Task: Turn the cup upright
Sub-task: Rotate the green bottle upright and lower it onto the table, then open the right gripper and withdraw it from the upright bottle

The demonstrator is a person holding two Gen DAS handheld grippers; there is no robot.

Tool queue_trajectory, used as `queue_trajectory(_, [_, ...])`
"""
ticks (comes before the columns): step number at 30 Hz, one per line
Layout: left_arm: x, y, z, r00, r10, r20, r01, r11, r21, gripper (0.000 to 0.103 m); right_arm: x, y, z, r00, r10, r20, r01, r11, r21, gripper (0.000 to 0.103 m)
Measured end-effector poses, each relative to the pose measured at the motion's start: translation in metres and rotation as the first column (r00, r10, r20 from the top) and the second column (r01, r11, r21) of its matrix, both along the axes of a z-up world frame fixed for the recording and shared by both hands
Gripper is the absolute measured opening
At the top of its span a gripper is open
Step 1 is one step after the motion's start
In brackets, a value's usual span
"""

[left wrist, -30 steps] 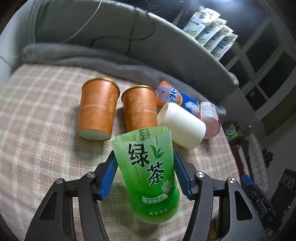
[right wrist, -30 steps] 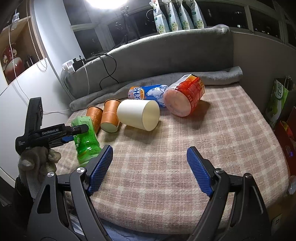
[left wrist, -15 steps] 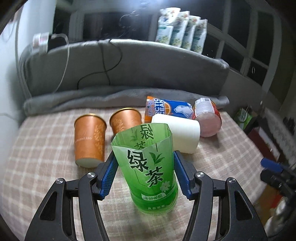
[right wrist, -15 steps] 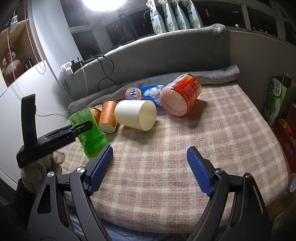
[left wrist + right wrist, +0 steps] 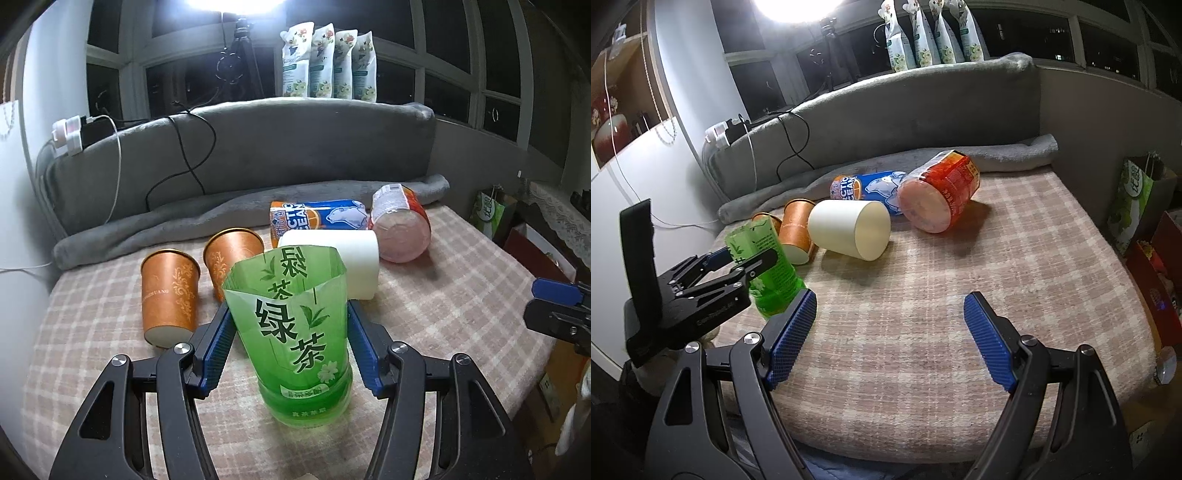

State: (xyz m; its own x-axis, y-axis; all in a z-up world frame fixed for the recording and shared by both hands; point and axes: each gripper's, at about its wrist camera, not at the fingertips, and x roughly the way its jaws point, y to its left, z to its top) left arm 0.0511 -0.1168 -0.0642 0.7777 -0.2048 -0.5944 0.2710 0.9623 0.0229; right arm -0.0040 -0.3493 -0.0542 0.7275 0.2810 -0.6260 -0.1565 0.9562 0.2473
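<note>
Now the green cup (image 5: 295,332) stands with its base down on the checked blanket (image 5: 443,295) and its open mouth up. Against one second ago, when we held it tipped toward the far cups, its long axis has swung close to vertical; in the right wrist view it leans slightly to the left. We judge the flip itself essentially done, with only the release left.

Left gripper (image 5: 291,350): its blue pads (image 5: 218,350) pinch the green cup on both flanks, about mid-height. Whether the base bears full weight on the blanket we cannot tell.

Right gripper (image 5: 886,332): spread wide, holding nothing, hovering over the near edge of the blanket, well apart from every cup.

Position: the green cup sits at the near left of the blanket, just in front of two brown cups (image 5: 170,295). Those stand mouth up. A white cup (image 5: 849,232) lies on its side behind, mouth toward the near right, and a red tub (image 5: 938,195) and a blue can (image 5: 868,184) lie on their sides farther back.

Risk, as we judge it: the soft blanket and thin green wall may let the cup topple on release.
</note>
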Motion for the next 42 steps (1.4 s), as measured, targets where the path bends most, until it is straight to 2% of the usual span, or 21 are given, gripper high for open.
queue_trajectory(17, [-0.013, 0.002, -0.005, 0.999, -0.038, -0.036, 0.035, 0.997, -0.067, 0.057, -0.004, 0.002, 0.003, 1.000, 0.010, 0.009, -0.010, 1.000, -0.008, 0.085])
queue_trajectory(19, [-0.014, 0.002, -0.004, 0.998, -0.048, -0.040, 0.045, 0.996, -0.071, 0.062, -0.005, 0.003, 0.004, 1.000, 0.014, 0.011, -0.014, 1.000, -0.009, 0.085])
queue_trajectory(21, [-0.015, 0.004, -0.003, 0.997, -0.060, -0.044, 0.056, 0.995, -0.085, 0.072, -0.005, 0.005, 0.004, 1.000, 0.020, 0.012, -0.020, 1.000, -0.007, 0.085])
queue_trajectory(28, [-0.022, 0.015, 0.001, 0.995, -0.072, -0.065, 0.064, 0.990, -0.126, 0.077, -0.002, 0.011, 0.008, 0.999, 0.024, 0.027, -0.024, 1.000, -0.017, 0.085])
queue_trajectory(36, [-0.049, 0.050, 0.020, 1.000, 0.003, -0.006, -0.004, 0.987, -0.160, 0.077, 0.001, 0.024, 0.018, 0.997, 0.015, 0.077, -0.010, 0.997, -0.072, 0.085])
queue_trajectory(41, [-0.066, 0.065, 0.030, 0.997, 0.054, 0.050, -0.047, 0.989, -0.140, 0.077, 0.001, 0.034, 0.023, 0.993, 0.013, 0.114, -0.001, 0.994, -0.110, 0.085])
queue_trajectory(42, [-0.070, 0.067, 0.032, 0.995, 0.069, 0.067, -0.060, 0.990, -0.129, 0.077, 0.001, 0.036, 0.024, 0.992, 0.011, 0.122, 0.003, 0.993, -0.116, 0.088])
